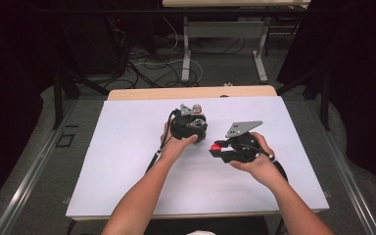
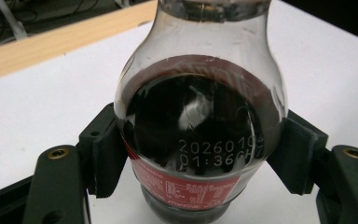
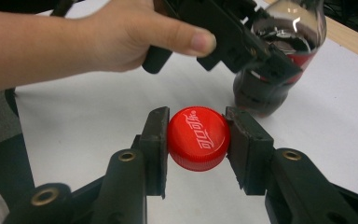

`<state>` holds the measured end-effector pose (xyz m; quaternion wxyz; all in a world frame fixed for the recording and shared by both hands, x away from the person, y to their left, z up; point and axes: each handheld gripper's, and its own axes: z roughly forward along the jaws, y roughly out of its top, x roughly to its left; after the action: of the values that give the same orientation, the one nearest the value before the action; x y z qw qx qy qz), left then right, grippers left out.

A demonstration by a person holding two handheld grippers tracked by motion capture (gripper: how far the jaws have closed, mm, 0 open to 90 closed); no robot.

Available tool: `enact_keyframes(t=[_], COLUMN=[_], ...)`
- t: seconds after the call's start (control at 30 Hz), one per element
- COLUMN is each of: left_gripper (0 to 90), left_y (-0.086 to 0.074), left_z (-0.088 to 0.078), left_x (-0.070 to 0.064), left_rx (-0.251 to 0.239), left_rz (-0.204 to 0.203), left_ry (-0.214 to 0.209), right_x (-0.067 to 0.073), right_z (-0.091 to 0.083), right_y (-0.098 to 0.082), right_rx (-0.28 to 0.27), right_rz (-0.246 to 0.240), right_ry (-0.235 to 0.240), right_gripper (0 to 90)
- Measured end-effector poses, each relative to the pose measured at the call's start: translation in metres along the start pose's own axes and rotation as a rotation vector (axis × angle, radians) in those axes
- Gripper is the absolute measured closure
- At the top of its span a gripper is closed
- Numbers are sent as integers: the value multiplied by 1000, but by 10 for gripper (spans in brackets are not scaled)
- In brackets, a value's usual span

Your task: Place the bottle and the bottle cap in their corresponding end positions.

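Note:
A cola bottle point(image 2: 198, 116) of clear plastic with dark drink and a red label stands on the white table, and my left gripper point(image 2: 198, 154) is shut on its body just above the label. In the high view the left gripper point(image 1: 188, 125) covers most of the bottle point(image 1: 196, 108). My right gripper point(image 3: 198, 140) is shut on a red bottle cap point(image 3: 198, 137) with white lettering, held off the table. The high view has the right gripper point(image 1: 216, 149) with the cap point(image 1: 216, 147) just right of the bottle. The right gripper view also shows the bottle point(image 3: 279, 65) in the left gripper's jaws.
The white table top point(image 1: 127, 161) has a wooden strip point(image 1: 147, 93) along its far edge. Beyond it are cables on the floor and the legs of another table point(image 1: 186, 54). Grey floor lies on both sides.

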<state>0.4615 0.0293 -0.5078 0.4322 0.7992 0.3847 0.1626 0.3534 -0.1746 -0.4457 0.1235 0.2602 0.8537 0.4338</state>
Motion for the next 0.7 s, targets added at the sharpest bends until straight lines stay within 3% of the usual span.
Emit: enact_keyframes(t=[0.1, 0.33, 0.4, 0.53, 0.63, 0.7], left_gripper=[300, 292, 289, 272, 167, 157], left_y=[-6, -13, -13, -13, -12, -12], left_z=[1, 0, -1, -1, -6, -15], left_x=[0, -1, -2, -1, 3, 6], left_rx=[2, -16, -14, -15, -8, -28], left_rz=[-9, 34, 45, 19, -16, -46], left_ry=[0, -8, -8, -17, -17, -35], right_x=[0, 0, 1, 3, 3, 2], right_z=[2, 8, 12, 21, 28, 34], right_y=[-1, -3, -4, -7, -9, -11], right_rx=[-1, 14, -3, 17, 29, 27], right_rz=[0, 10, 11, 8, 6, 3], right_ry=[5, 17, 11, 20, 26, 29], right_gripper=[614, 614, 614, 613, 614, 614])
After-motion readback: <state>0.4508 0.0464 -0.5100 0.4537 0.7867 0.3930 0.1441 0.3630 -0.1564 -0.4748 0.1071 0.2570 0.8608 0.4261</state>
